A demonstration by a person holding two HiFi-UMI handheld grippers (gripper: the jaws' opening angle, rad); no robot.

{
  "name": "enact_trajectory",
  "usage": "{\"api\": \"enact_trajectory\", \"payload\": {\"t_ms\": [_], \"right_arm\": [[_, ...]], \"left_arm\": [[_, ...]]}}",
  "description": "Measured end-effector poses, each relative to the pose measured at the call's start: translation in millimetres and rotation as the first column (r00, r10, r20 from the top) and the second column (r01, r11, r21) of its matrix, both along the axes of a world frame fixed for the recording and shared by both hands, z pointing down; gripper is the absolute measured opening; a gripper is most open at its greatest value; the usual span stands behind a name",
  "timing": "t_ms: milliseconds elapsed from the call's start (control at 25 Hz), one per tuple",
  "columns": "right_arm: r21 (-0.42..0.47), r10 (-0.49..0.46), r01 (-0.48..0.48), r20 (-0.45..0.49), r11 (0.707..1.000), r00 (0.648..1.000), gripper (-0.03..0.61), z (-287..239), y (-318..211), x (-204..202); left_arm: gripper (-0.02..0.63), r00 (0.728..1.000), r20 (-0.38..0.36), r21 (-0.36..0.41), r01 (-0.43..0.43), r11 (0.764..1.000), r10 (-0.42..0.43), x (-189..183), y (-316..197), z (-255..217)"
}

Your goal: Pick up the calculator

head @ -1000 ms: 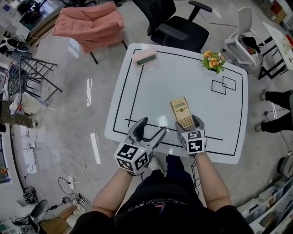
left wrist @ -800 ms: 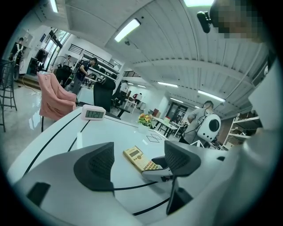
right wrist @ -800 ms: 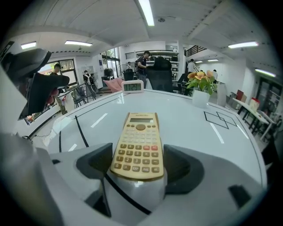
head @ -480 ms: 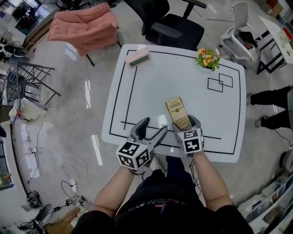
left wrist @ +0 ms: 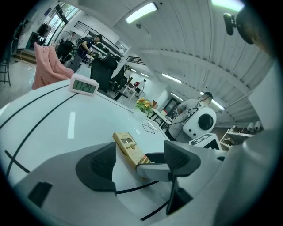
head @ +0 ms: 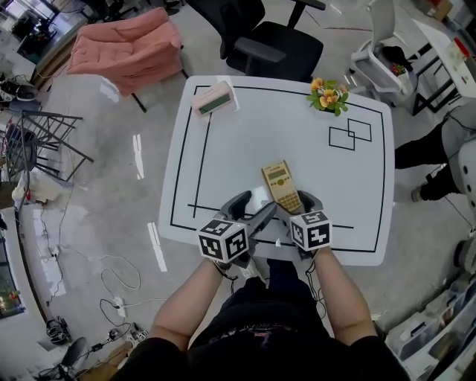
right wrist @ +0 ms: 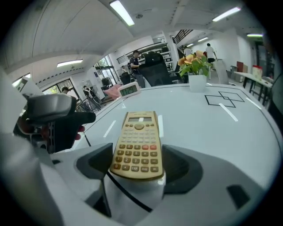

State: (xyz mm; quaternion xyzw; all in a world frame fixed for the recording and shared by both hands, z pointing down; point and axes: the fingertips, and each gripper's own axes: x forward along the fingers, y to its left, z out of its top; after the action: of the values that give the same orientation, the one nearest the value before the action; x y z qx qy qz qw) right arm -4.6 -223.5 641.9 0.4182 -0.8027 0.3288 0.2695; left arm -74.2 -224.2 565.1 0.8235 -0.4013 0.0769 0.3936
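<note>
Open-plan robotics lab/office: white table (head: 245, 141) w/ taped black outlines, black office chair (head: 279, 45), loose cables (head: 111, 286) on polished floor, strip lights (left wrist: 140, 12) overhead (ppl (right wrist: 135, 59) at desks in bkgd).

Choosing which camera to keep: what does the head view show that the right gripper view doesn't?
Head only: the person's arms, floor cables. Right gripper only: ceiling lights, single keys of the calculator, gripped by the right gripper. Both: calculator, clock, flowers, table.
</note>
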Motion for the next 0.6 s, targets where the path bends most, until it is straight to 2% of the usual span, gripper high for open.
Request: {"api": "enact_trajectory", "payload": {"t_ms": [200, 600], "right_arm": [[-0.01, -0.009, 0.01, 0.061, 1.0, 0.998, 0.351, -1, -1, 1], [-0.04, -0.03, 0.036, 0.136, 0.999, 0.99, 0.351, -3, -1, 4]], "left_arm": [[0.341, 1.0, -0.027, -0.135, 0.001, 0.991, -0.005, 15, -17, 33], [0.298, 0.998, -0.056, -0.291, -0.01, 0.957, -0.006, 42, -34, 66]]}}
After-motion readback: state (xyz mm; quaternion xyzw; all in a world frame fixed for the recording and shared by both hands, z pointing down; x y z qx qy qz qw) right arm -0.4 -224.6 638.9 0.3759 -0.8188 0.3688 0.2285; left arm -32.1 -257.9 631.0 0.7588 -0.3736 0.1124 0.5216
